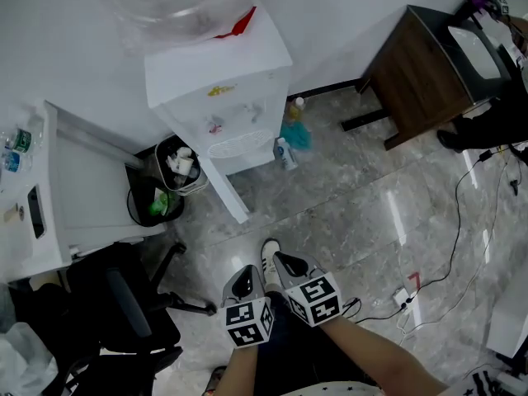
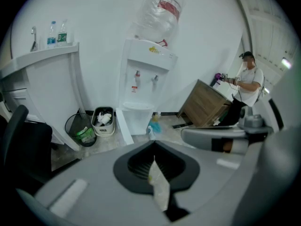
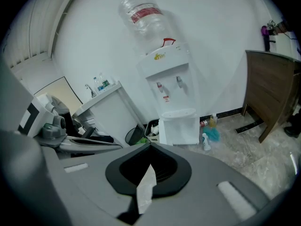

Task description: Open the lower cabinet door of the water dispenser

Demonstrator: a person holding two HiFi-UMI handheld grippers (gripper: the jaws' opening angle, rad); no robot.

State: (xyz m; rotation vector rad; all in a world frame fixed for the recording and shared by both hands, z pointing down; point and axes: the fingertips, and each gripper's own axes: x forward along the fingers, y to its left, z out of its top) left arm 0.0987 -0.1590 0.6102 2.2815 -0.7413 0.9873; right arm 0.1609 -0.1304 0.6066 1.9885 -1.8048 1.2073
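The white water dispenser [image 1: 219, 89] stands against the wall with a clear bottle [image 1: 181, 2] upside down on top. Its lower cabinet door [image 1: 224, 190] juts out over the floor as a narrow white panel, and shows as one too in the left gripper view [image 2: 122, 126]. In the right gripper view the lower cabinet [image 3: 181, 126] faces me. Both grippers hang near my body, well short of the dispenser. My left gripper [image 1: 244, 279] [image 2: 154, 166] is shut and holds nothing. My right gripper [image 1: 285, 264] [image 3: 149, 171] is shut and holds nothing as well.
A small bin of rubbish [image 1: 181, 165] and a black mesh bin [image 1: 153, 200] sit left of the dispenser. A white desk [image 1: 49, 196] and black chair [image 1: 124, 304] are at the left. Spray bottles [image 1: 285, 151], a wooden cabinet [image 1: 421, 64], floor cables [image 1: 462, 246] and a person [image 2: 247, 81] are to the right.
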